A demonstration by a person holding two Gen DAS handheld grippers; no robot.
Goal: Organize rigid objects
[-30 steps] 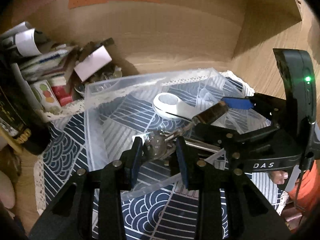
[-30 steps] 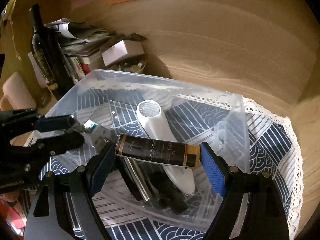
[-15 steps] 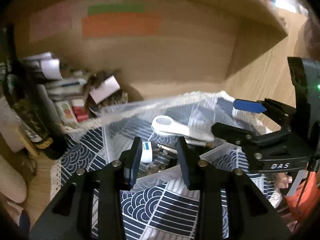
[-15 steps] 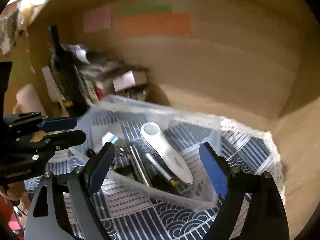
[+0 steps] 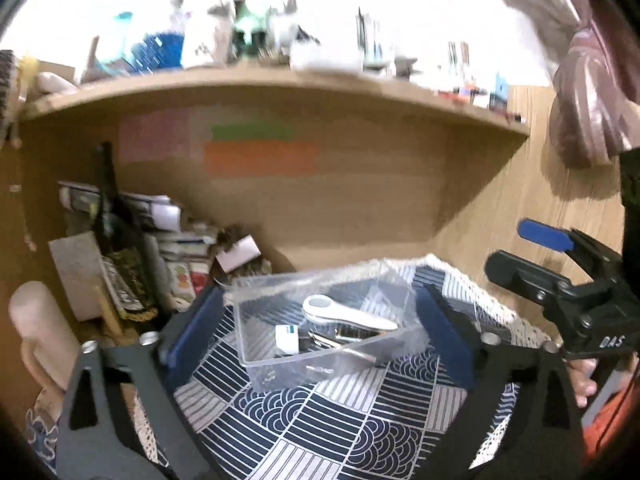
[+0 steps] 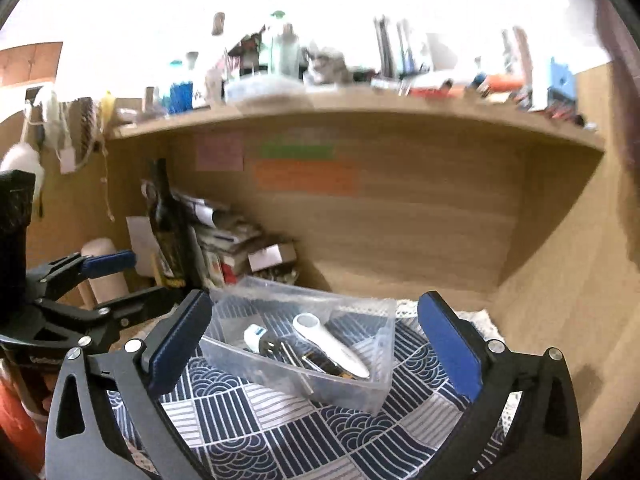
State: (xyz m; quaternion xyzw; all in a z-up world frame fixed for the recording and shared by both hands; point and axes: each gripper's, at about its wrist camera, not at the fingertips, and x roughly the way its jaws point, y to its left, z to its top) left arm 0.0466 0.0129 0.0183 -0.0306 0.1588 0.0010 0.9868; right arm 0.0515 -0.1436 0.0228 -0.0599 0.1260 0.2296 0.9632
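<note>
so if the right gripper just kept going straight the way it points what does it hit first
Most likely the clear plastic bin on the patterned cloth: it sits between the open right gripper fingers, though depth is unclear.

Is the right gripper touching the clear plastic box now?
Apart. In the right wrist view, the right gripper is open and empty, its blue pads held back from the clear plastic box, with patterned cloth visible between them.
</note>
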